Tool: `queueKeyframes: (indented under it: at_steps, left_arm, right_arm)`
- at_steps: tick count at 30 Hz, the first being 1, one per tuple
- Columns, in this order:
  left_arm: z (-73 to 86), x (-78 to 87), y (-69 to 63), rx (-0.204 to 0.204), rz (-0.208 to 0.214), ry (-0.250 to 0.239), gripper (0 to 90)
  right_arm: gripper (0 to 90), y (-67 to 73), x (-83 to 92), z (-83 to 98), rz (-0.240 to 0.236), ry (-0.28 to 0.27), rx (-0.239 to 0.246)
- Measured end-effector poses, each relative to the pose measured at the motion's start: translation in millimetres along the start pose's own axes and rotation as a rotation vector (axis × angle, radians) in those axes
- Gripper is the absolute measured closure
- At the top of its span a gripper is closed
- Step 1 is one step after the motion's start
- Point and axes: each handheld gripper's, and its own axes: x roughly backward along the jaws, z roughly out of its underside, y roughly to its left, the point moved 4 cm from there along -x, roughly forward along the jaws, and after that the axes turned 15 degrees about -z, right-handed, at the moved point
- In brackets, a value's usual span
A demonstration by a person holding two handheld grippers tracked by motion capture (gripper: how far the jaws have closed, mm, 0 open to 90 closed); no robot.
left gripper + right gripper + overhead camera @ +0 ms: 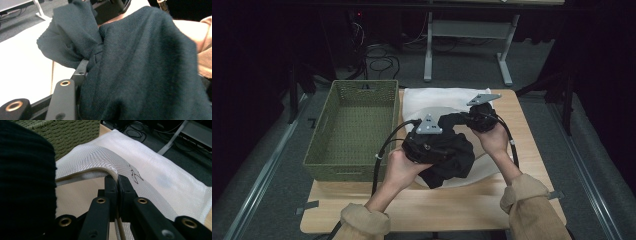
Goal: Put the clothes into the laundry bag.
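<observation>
The worktop (447,210) carries a green woven basket (354,127) on its left side and a white mesh laundry bag (160,172) spread flat just beside it, with a bundled dark garment (452,155) held over the bag's near part. The work looks to be getting that garment into the bag. The right hand-held gripper (117,180) has its jaws fully closed on the bag's rim, lifting the edge into an arch to make a mouth. The left hand-held gripper (427,145) has its jaws about half closed with the garment bunched between them, so it appears to be gripping a thick fold. The main risk, I judge, is the thin mesh rim slipping out of the right jaws if the garment drags against it, letting the mouth collapse. A loose hanging fold could also catch outside the rim and spill onto the worktop instead of going in.
</observation>
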Motion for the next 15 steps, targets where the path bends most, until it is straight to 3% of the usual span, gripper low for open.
queueKeyframes:
  at_steps: [5, 15]
  left_arm:
    - [7.5, -9.8, 0.0, 0.022, 0.008, 0.007, 47.6]
    - [18.8, -21.6, -5.2, 0.014, 0.02, 0.033, 47.6]
  right_arm:
    - [88.1, -1.1, 1.5, 1.0, -0.002, -0.001, -0.013]
    - [88.1, -0.1, 0.1, 0.6, -0.009, -0.002, -0.009]
